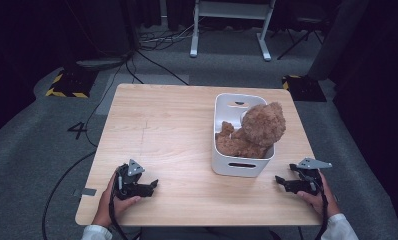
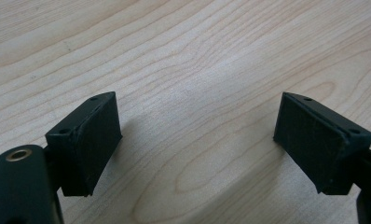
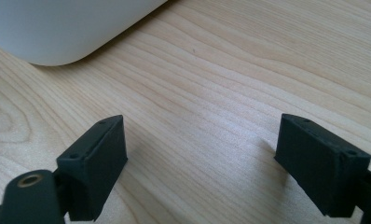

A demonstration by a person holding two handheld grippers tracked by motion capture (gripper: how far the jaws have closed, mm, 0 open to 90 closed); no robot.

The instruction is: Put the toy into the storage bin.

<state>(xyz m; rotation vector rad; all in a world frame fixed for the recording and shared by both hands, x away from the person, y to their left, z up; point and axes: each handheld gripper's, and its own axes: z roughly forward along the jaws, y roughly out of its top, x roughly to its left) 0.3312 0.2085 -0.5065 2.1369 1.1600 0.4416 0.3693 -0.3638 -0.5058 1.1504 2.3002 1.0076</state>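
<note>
A brown teddy bear (image 1: 254,131) sits inside a white plastic bin (image 1: 221,165) on the right half of the wooden table (image 1: 167,130). Its head leans on the bin's right rim. My left gripper (image 1: 153,184) rests near the front left of the table, held by a hand, well apart from the bin. Its jaws stand wide apart over bare wood in the left gripper view, left gripper (image 2: 197,135) holding nothing. My right gripper (image 1: 280,181) lies at the front right, just right of the bin's near corner. The right gripper (image 3: 201,154) is open too, with the bin's wall (image 3: 58,28) ahead.
Grey carpet surrounds the table. Cables (image 1: 152,55) run on the floor behind, near a white desk frame (image 1: 232,25). Yellow-black striped blocks (image 1: 67,85) lie at the back left and back right. The table's left and middle are bare wood.
</note>
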